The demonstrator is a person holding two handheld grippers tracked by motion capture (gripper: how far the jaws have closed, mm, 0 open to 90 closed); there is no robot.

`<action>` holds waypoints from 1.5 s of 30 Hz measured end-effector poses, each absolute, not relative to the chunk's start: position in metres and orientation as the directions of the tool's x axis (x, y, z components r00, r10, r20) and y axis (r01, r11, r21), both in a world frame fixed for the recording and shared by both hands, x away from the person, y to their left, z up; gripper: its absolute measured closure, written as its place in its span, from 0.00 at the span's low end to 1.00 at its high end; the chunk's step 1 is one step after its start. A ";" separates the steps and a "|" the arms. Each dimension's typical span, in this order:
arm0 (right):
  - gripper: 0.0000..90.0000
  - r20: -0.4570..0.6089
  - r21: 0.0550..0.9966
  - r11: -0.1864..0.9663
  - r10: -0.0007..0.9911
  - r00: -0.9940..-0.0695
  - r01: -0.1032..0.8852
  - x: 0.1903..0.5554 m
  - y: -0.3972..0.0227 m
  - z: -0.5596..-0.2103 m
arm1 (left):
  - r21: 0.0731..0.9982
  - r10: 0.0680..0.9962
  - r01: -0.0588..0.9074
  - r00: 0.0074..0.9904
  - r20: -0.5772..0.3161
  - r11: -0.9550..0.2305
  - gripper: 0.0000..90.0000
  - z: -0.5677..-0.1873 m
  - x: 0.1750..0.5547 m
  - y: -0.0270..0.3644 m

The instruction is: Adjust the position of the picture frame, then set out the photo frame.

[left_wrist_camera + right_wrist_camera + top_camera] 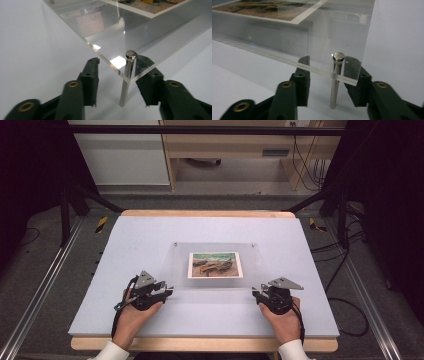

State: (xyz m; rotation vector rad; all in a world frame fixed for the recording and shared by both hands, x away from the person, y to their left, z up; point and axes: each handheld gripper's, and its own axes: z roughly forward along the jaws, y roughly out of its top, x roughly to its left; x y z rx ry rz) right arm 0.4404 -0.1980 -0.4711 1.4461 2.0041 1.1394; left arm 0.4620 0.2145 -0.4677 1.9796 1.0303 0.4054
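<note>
I have a clear plate [215, 265] standing on thin metal legs at the centre of the high view, with a small painted print [215, 265] lying on it. My left gripper [167, 292] sits at the plate's lower-left corner and my right gripper [256, 295] at its lower-right corner.

In the left gripper view the jaws stand apart on either side of the corner leg [126, 83], which rises up the middle of the frame to its round cap [131, 54]; neither pad touches the leg or the plate's edge. The right gripper view shows the same picture: jaws apart, a leg [334, 85] between them, its cap [338, 56] just above the plate, nothing clamped. Both grippers are off the plate, which stands on its own.

To do this step well, I judge I should keep both hands level and draw each gripper straight back along its own line, so that no pad catches a leg and tips or slides the plate. If I mean to grip again, the pads should meet the leg squarely below the plate. The clear edge is hard to read, so I go by the cap.

The tabletop [125, 245] is a pale, matt board with a wooden rim at its near and far edges. Dark frame bars cross the upper left and upper right; cables [345, 270] trail on the grey floor at right, and light wooden furniture stands along the top.
</note>
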 end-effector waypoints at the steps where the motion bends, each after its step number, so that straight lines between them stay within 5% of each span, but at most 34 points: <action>1: 0.59 0.123 0.806 0.125 0.921 -0.370 0.578 0.439 -0.198 -0.470 | 0.800 0.786 0.517 0.610 -0.095 -0.305 0.54 -0.467 0.462 0.215; 14: 0.22 0.057 0.857 0.135 0.934 -0.351 0.497 0.417 -0.206 -0.455 | 0.823 0.754 0.499 0.642 -0.141 -0.271 0.13 -0.458 0.460 0.222; 23: 0.10 0.055 0.885 0.125 0.928 -0.368 0.448 0.417 -0.207 -0.450 | 0.857 0.740 0.464 0.654 -0.160 -0.224 0.07 -0.451 0.460 0.228; 45: 0.23 0.062 0.891 0.129 0.915 -0.398 0.435 0.439 -0.211 -0.432 | 0.872 0.762 0.438 0.634 -0.130 -0.217 0.09 -0.433 0.466 0.224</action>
